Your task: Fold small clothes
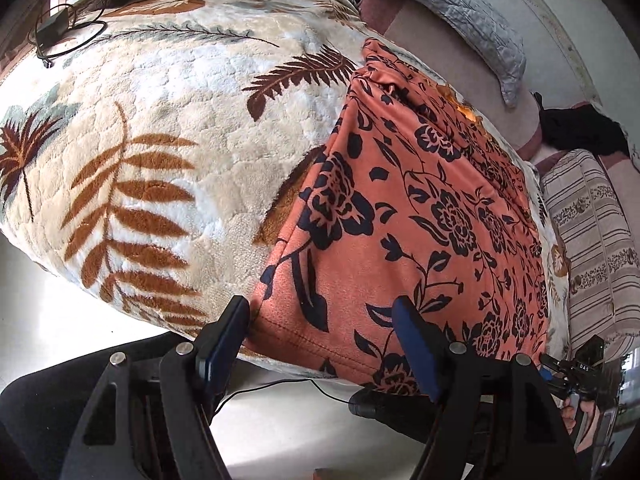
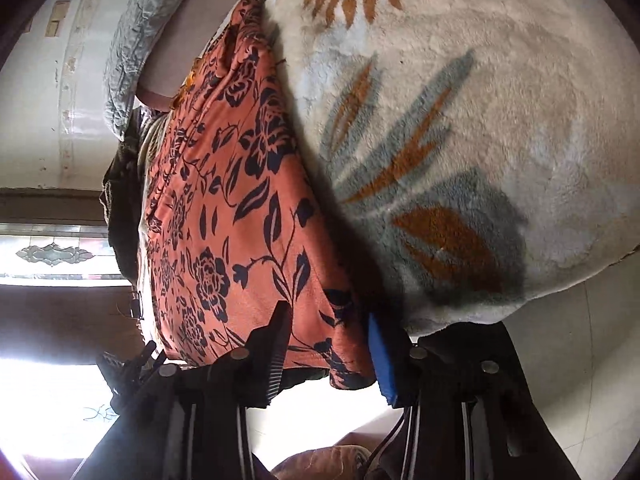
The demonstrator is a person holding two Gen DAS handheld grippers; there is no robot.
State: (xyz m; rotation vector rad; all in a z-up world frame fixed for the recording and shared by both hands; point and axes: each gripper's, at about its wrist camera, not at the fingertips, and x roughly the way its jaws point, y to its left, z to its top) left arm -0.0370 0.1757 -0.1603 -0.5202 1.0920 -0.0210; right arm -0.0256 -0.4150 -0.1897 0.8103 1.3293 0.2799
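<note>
Orange floral cloth lies between each half-open tool's fingers, ungripped.

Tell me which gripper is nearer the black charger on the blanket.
Left. The left gripper sits at the garment's corner on the charger's side; the right gripper is at the opposite corner, across the garment.

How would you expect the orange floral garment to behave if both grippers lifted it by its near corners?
The orange floral garment would likely drape limply: it already creases near its far end. It looks thin and probably light. The plush blanket beneath may cling and drag slightly.
</note>
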